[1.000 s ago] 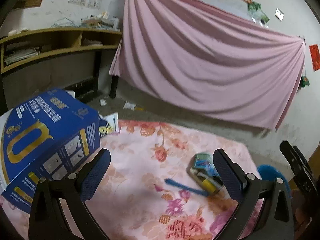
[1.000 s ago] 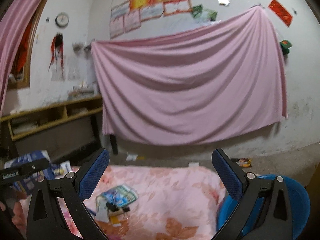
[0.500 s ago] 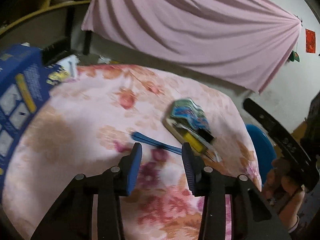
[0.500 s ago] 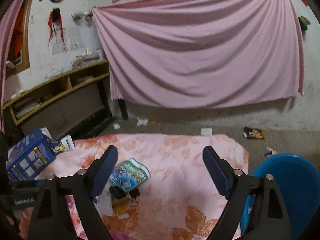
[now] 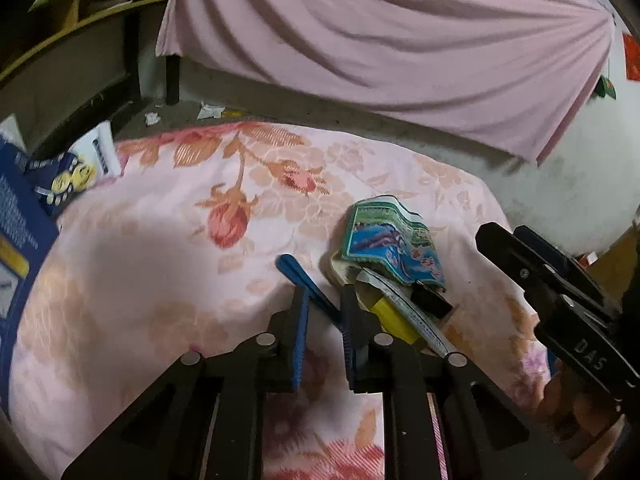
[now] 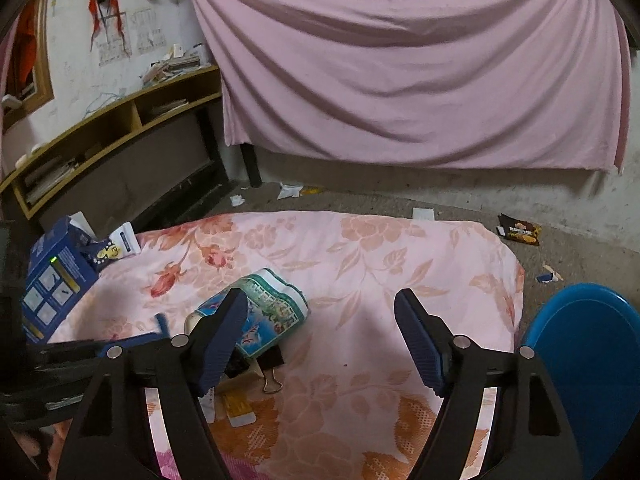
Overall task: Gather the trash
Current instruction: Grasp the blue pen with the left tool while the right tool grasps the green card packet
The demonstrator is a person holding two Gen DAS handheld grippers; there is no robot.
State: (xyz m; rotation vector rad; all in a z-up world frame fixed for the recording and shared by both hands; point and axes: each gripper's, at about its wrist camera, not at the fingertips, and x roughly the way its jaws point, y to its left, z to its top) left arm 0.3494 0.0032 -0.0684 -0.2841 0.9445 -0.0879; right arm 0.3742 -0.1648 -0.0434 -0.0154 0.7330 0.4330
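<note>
Centre of the frame, on the pink floral-cloth surface (image 5: 160,260): thin blue plastic strip (image 5: 298,274), its near end between the nearly clenched left tongs (image 5: 324,334); contact unclear. Just right lies a crumpled blue-green wrapper (image 5: 390,240). Right tongs (image 6: 320,340) spread wide, released, above it. Blue round bin (image 6: 592,344) lower right.

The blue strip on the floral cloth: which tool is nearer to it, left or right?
Left. The left tool has its fingers on either side of the blue strip; the right tool hangs open over the cloth, further right.
</note>
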